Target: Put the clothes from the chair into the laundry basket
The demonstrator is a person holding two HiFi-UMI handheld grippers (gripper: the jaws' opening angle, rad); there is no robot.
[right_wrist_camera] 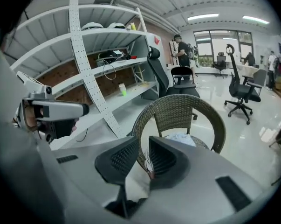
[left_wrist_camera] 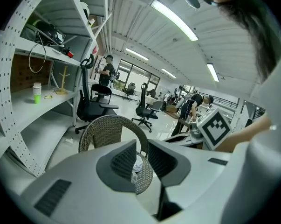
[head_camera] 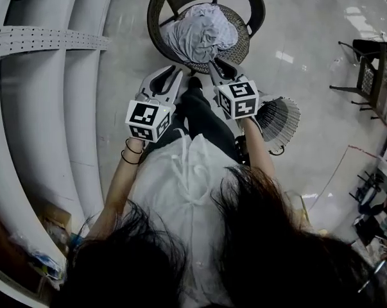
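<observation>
- Pale grey clothes [head_camera: 199, 34] lie crumpled in one heap that covers most of the seat of the chair [head_camera: 156, 5] and reaches to its front edge.
- Woven wicker forms the chair's seat and round back.
- Basket [head_camera: 280, 117]: wire, on the floor just beside the chair's front right corner, apart from the clothes.
- Left gripper [left_wrist_camera: 141, 146]: jaws drawn together to a narrow slit, nothing pinched. It hangs just in front of the seat's front edge, clear of the clothes.
- Right gripper [right_wrist_camera: 144, 141]: jaws pressed nearly together, nothing pinched. Its tips are at the seat's front edge, next to the heap; contact cannot be told.
</observation>
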